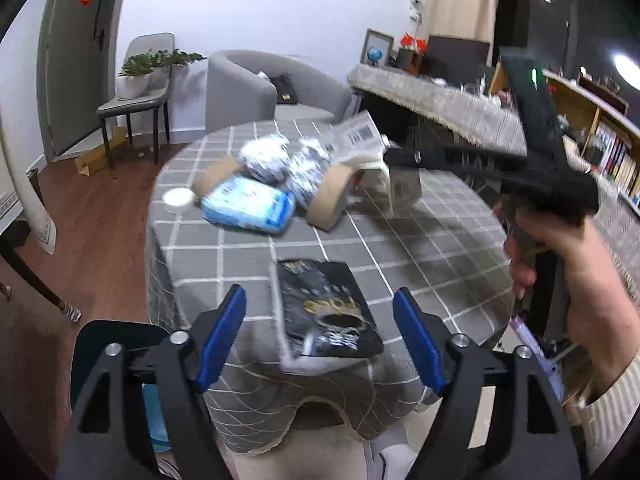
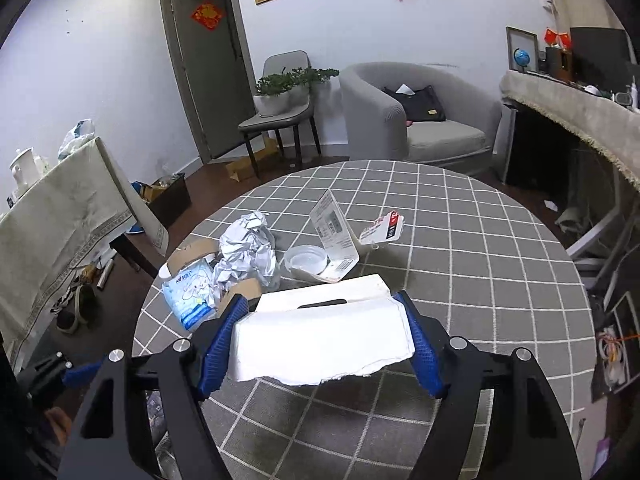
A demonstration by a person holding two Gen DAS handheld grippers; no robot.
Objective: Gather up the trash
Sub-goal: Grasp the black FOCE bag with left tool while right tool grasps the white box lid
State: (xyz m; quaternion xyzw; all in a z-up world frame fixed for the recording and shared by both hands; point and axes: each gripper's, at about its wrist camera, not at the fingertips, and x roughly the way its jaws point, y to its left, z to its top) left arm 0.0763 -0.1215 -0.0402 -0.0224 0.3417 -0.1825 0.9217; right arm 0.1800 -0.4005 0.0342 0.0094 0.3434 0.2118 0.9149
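My right gripper is shut on a white torn box and holds it above the round checked table. My left gripper is open and empty, its blue fingers either side of a black snack wrapper lying at the table's near edge. Trash on the table: crumpled paper, a blue tissue pack, a clear plastic lid, white packaging and a red-and-white label. The left wrist view shows the right gripper's body over the pile.
A grey armchair and a chair with a potted plant stand behind the table. A cloth-covered side table is at the left, a long covered counter at the right. A blue bin sits below my left gripper.
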